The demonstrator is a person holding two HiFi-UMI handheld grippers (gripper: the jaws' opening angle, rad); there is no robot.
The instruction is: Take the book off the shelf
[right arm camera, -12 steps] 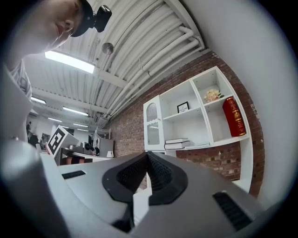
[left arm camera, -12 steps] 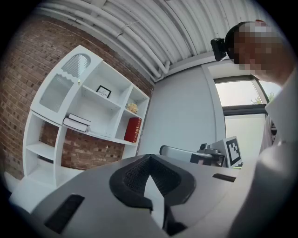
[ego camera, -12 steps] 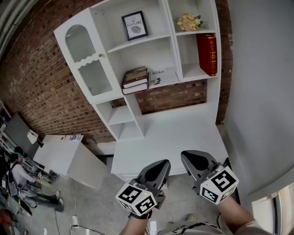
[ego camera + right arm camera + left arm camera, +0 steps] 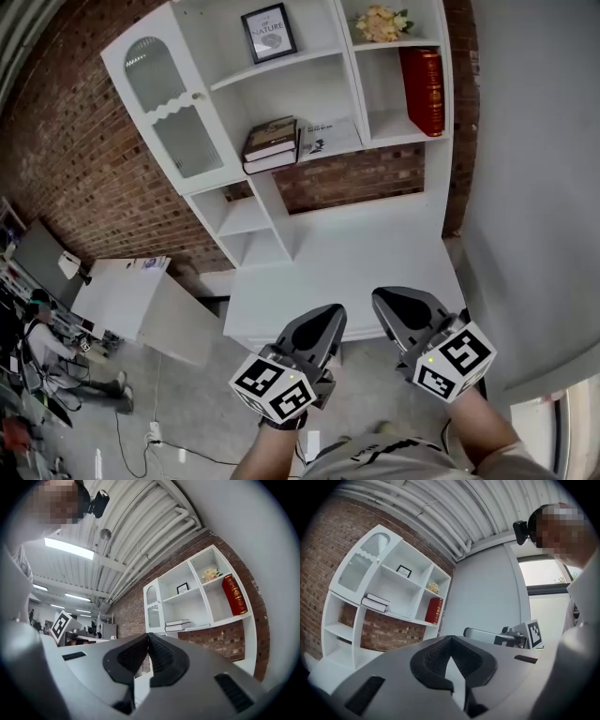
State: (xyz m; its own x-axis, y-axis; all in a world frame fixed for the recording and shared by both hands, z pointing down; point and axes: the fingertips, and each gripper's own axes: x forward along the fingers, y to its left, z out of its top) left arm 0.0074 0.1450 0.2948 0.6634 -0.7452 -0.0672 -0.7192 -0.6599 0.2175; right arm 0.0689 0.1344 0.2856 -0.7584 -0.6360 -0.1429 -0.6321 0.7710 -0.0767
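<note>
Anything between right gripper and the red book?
Head view: nothing stands there; only bare white counter between right gripper and red book.

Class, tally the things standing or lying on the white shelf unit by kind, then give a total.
Books: 4 (red book, two stacked books, flat white book)
Framed picture: 1
Flower bunch: 1
Total: 6

Red book (image 4: pixel 424 91); white shelf (image 4: pixel 309 103); red-brown brick wall (image 4: pixel 75 178); dark stacked books (image 4: pixel 270 145); grey floor (image 4: pixel 187 412).
</note>
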